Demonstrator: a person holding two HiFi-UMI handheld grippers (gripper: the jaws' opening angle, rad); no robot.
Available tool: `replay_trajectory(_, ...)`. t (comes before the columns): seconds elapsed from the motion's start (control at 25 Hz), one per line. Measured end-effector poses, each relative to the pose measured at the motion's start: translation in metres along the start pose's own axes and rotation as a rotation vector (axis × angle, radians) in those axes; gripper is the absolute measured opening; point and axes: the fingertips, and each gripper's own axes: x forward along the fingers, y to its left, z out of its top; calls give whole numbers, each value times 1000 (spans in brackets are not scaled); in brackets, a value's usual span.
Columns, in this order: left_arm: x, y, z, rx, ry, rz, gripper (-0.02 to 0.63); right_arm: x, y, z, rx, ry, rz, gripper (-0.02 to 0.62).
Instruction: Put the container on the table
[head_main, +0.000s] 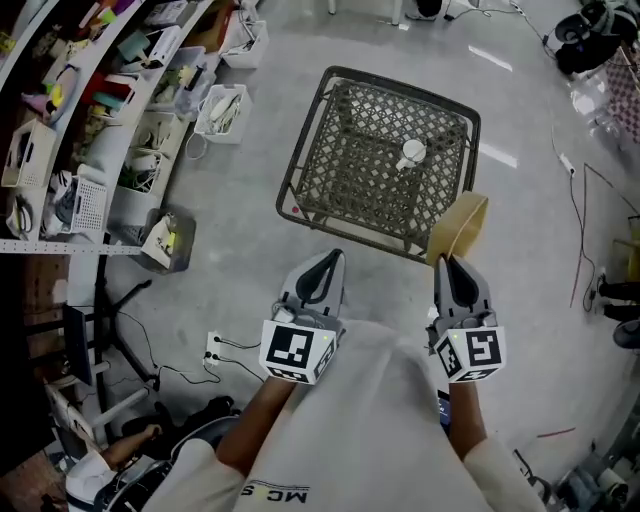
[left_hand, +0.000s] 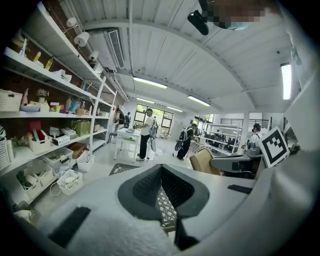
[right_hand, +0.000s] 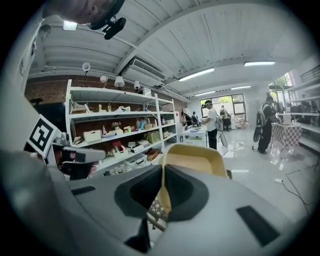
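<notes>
A tan container (head_main: 459, 226) hangs in the air just off the near right corner of the dark lattice-top table (head_main: 340, 165). My right gripper (head_main: 448, 262) is shut on the container's near wall; in the right gripper view the yellow rim (right_hand: 192, 159) rises between the jaws. A small white object (head_main: 411, 154) sits on the table top. My left gripper (head_main: 331, 260) is held near the table's front edge, jaws together, holding nothing. Through its jaws the table's mesh (left_hand: 164, 201) shows.
Shelves (head_main: 95, 110) crowded with bins and small items line the left side. White baskets (head_main: 221, 111) stand on the floor beside them. A power strip with cables (head_main: 214, 348) lies near my feet, and thin cables (head_main: 580, 240) run along the right. People stand far off in the room.
</notes>
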Motion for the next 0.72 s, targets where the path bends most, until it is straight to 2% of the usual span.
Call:
replay_trajectory(0.16, 19, 54, 15, -6, 3, -28, 23, 55, 20, 13, 15, 18, -13, 31)
replay_trajectory(0.36, 40, 107, 24, 10, 9, -47, 23, 108, 42, 29, -48, 26, -6, 31)
replay_trajectory(0.72, 57, 133, 19, -34, 41, -48, 23, 156, 56, 20, -55, 80, 34, 31)
